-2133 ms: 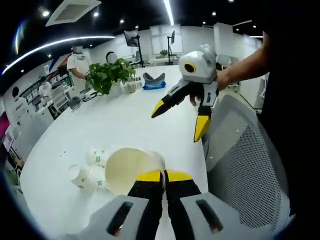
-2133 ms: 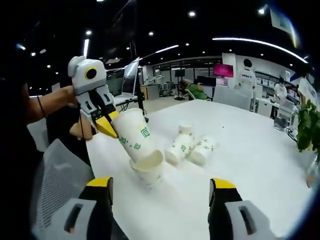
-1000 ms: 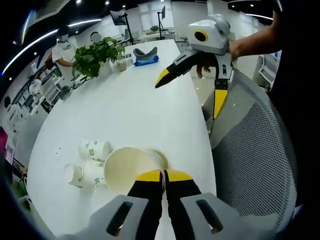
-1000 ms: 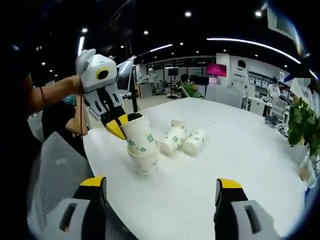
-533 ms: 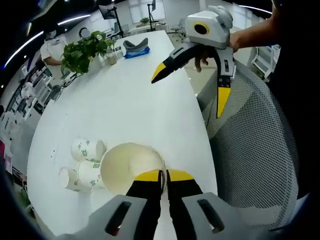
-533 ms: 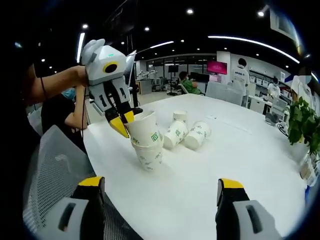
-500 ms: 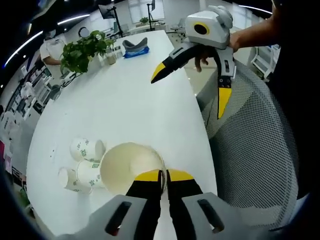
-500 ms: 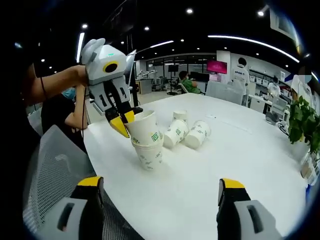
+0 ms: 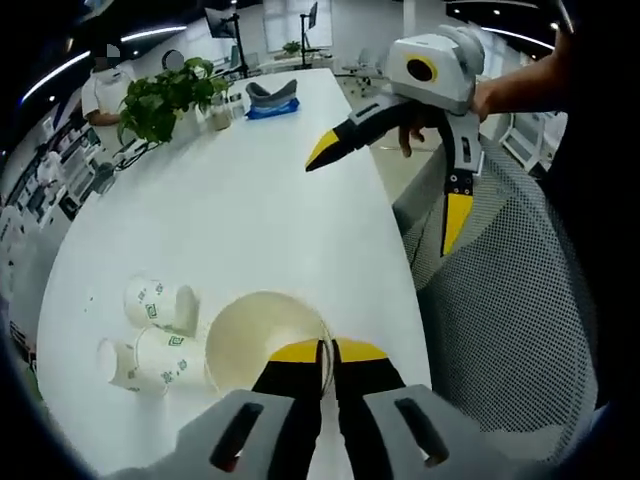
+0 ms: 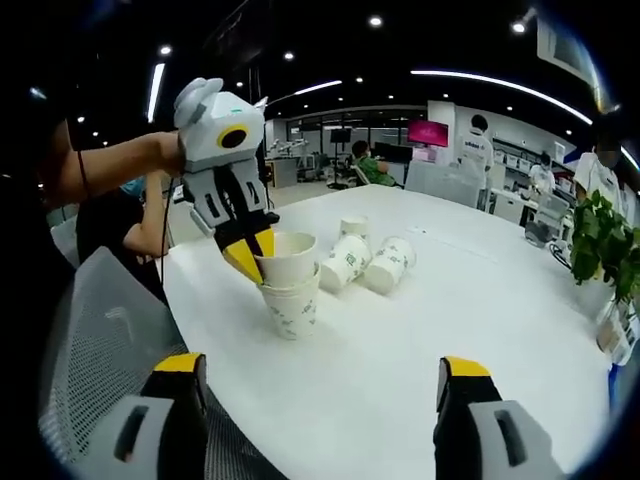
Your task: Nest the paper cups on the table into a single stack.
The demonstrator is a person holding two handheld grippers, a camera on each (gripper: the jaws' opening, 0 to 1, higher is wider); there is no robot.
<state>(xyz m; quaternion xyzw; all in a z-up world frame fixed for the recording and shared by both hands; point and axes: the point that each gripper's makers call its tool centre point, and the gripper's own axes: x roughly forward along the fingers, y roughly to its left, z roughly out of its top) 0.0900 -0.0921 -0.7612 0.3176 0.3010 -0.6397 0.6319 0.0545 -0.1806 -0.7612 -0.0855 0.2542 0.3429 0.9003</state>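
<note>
Right at the tips of my left gripper (image 9: pixel 322 352), the jaws are squeezed tight on the rim of a paper cup (image 9: pixel 257 336). In the right gripper view I see that same left gripper (image 10: pixel 255 254) pushing this top cup (image 10: pixel 285 254) down into a second cup (image 10: pixel 291 306) that stands upright on the white table (image 10: pixel 480 310). The top one sits part way inside the bottom one. I think this is the nesting step, and it looks nearly done.

Just past the stack, two more cups (image 10: pixel 345 262) lie on their sides, close together. In the left gripper view they lie off to the left of my held cup (image 9: pixel 147 355).

My right gripper (image 9: pixel 385 165) hangs in the air above the table edge, jaws spread wide and holding nothing. A mesh chair (image 9: pixel 510 330) is below it.

Next, I think I should let go of the rim, then reach for one of the lying cups and slide it in too.
</note>
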